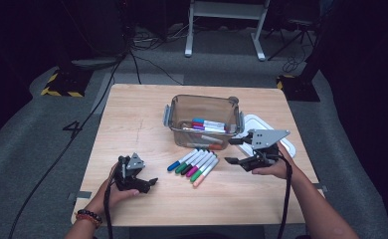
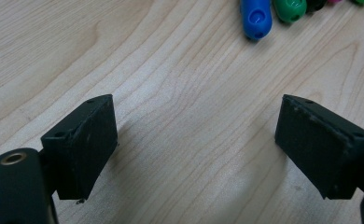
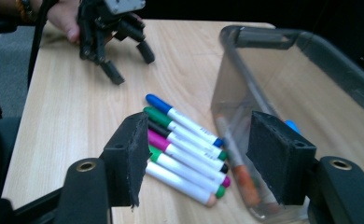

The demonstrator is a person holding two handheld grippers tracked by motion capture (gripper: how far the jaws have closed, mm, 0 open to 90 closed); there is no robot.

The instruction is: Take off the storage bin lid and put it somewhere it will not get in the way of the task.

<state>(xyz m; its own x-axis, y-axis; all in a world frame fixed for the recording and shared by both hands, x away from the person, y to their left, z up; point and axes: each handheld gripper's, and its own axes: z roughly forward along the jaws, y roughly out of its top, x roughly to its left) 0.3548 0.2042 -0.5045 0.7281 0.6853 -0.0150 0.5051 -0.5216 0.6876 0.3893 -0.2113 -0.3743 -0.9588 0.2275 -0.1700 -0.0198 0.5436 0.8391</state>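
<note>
Several white markers [image 1: 194, 166] with coloured caps lie side by side on the wooden table [image 1: 132, 119], just in front of a clear plastic container [image 1: 203, 122] that holds more markers [image 1: 208, 124]. My right gripper [image 1: 229, 151] hovers right of the row, open, pointing left toward it; in the right gripper view its jaws [image 3: 196, 158] frame the marker row [image 3: 185, 149] and the container wall [image 3: 264, 84] with nothing between them. My left gripper [image 1: 151, 183] rests low at the front left, open over bare wood [image 2: 196, 140], with a blue cap [image 2: 256, 16] and a green cap [image 2: 290, 9] beyond it.
A white lid [image 1: 264, 124] lies flat on the table to the right of the container, partly behind my right gripper. The left gripper [image 3: 129, 60] and the hand holding it sit at the far side of the right gripper view. Cables and stands cross the floor beyond the table.
</note>
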